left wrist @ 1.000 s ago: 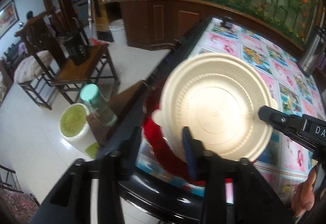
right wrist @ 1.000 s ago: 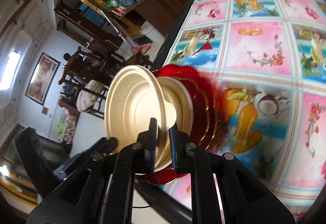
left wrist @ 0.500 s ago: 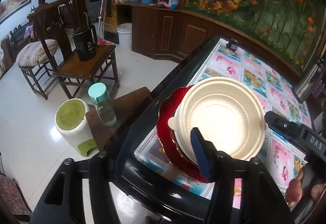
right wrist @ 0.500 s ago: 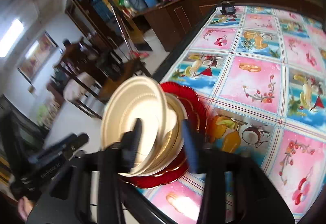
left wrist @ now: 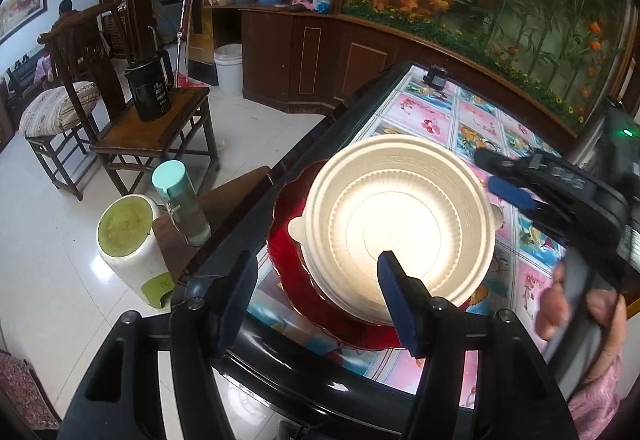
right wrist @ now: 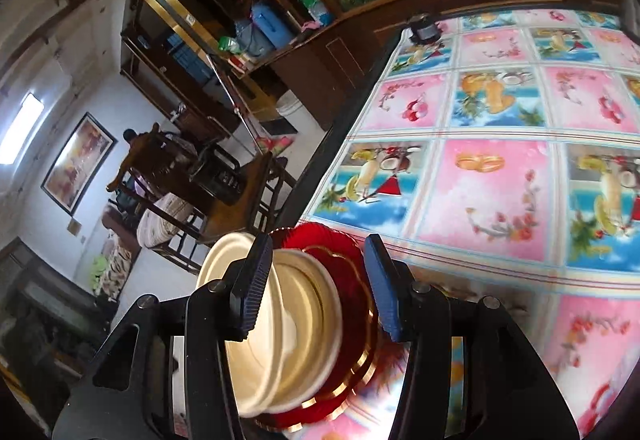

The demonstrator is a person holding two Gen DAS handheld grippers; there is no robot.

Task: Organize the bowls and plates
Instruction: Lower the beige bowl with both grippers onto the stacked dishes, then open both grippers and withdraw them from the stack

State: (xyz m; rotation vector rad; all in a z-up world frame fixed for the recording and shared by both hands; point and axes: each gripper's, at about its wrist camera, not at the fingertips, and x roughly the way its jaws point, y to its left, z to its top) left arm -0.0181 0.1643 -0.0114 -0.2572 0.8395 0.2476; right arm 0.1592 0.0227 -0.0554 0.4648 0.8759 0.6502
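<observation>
Sitting stacked on the scalloped red glass plates [left wrist: 344,316], the cream fluted paper bowl [left wrist: 400,224] rests at the near left corner of the table with the pink-and-blue fruit-print cloth [right wrist: 492,183]. The left gripper [left wrist: 316,292] stands wide; its right pad overlaps the bowl's near rim, but contact cannot be told. The right gripper [right wrist: 316,284], its jaws having just been opening, frames the stack's right edge without pressing. The table's dark edge [left wrist: 304,143] lies just left; the cloth stretches far and right.
</observation>
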